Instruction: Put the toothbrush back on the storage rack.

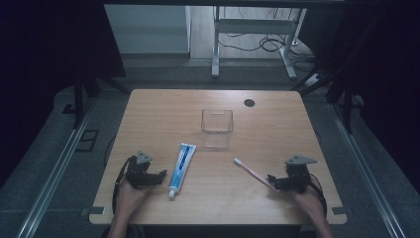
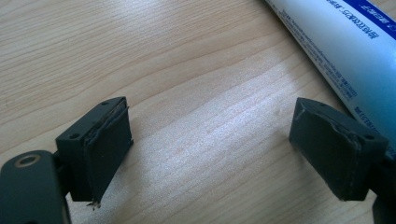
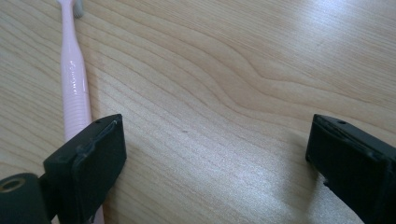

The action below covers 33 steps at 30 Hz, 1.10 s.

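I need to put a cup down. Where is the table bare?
Bare: the far left corner of the table, beyond the toothpaste, and right of the clear box. Crowded: the near edge, with toothpaste, toothbrush and both grippers.

one toothpaste tube (image 1: 181, 169), one pink toothbrush (image 1: 252, 173), one clear plastic container (image 1: 217, 126), two grippers

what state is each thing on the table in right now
toothpaste tube: lying flat, cap on, untouched
toothbrush: lying flat beside the right gripper, not gripped
clear container: upright, empty
left gripper: jaws open, nothing between
right gripper: jaws open, nothing between
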Each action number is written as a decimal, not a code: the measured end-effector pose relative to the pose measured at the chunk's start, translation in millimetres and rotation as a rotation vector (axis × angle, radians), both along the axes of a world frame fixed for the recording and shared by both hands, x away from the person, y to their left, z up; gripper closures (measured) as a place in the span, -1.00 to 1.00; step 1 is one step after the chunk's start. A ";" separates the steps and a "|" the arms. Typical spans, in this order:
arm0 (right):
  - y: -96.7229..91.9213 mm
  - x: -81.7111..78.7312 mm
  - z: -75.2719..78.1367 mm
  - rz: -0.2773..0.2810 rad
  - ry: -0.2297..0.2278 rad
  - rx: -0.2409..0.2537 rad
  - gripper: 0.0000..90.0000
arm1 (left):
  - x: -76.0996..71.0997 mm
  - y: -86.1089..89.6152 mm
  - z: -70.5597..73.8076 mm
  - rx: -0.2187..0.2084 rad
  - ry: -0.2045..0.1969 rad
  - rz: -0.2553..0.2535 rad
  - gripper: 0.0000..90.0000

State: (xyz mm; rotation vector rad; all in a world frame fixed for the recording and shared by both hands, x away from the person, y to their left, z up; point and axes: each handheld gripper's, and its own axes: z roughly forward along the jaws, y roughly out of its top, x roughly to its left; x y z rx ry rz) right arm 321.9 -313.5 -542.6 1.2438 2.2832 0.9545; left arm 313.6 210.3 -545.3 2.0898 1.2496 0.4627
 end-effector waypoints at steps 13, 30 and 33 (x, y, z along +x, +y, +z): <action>1.1 0.2 -0.2 0.011 0.010 -0.003 -0.97 | -0.2 0.1 0.1 -0.001 0.002 0.001 -0.71; 2.7 1.8 1.3 0.009 0.035 -0.018 -1.00 | -0.2 0.0 -0.1 -0.002 0.000 0.003 -0.71; 2.7 2.0 2.7 0.012 0.050 -0.027 -1.00 | -0.2 0.0 -0.1 -0.002 0.000 0.003 -0.71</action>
